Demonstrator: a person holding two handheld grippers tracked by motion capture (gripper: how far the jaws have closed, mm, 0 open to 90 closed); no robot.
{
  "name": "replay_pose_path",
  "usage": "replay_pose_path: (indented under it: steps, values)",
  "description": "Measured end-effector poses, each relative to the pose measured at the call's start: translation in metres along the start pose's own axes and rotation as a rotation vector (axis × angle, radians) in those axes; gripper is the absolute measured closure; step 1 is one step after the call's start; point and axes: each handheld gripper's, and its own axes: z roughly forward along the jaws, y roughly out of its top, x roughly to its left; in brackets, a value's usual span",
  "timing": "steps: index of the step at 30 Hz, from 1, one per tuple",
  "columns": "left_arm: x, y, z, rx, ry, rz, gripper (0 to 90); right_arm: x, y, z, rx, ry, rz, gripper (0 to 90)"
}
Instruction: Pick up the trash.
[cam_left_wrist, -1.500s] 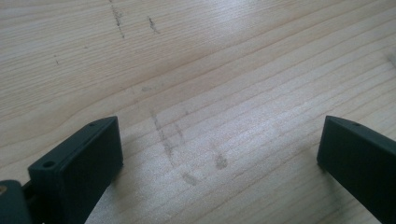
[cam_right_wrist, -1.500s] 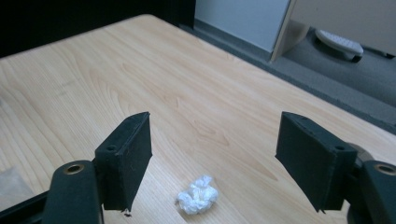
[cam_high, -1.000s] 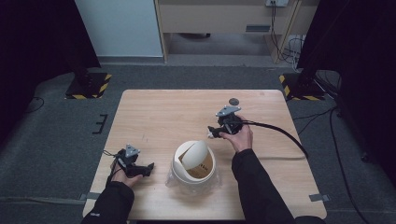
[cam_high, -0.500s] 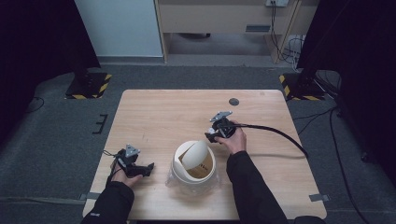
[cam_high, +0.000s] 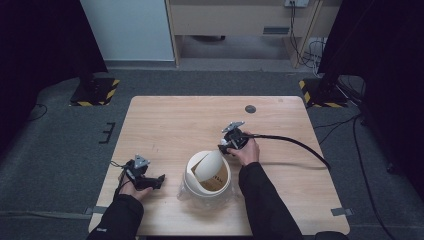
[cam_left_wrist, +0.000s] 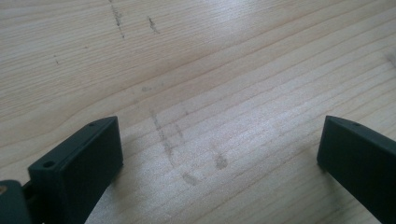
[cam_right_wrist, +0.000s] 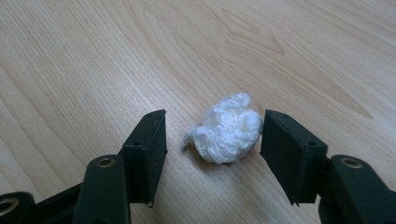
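A crumpled tissue is bracketed by the spread right tool, apparently for binning in the nearby bin; the left tool is rested spread on the desk.

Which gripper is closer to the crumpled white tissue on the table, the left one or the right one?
Right. The right gripper has its open jaws on either side of the tissue. The left gripper rests far off, near the table's front left edge, beyond the bin.
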Motion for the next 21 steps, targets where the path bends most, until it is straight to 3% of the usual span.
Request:
replay_pose_path:
  steps: [13, 21]
  values:
    - [0.0, 0.0, 0.0, 0.0, 0.0, 0.0, 0.0, 0.001, -0.002, 0.005, -0.005, 0.014, 0.033, 63.6]
    - [0.0, 0.0, 0.0, 0.0, 0.0, 0.0, 0.0, -0.003, 0.004, -0.009, -0.043, 0.004, 0.038, 65.5]
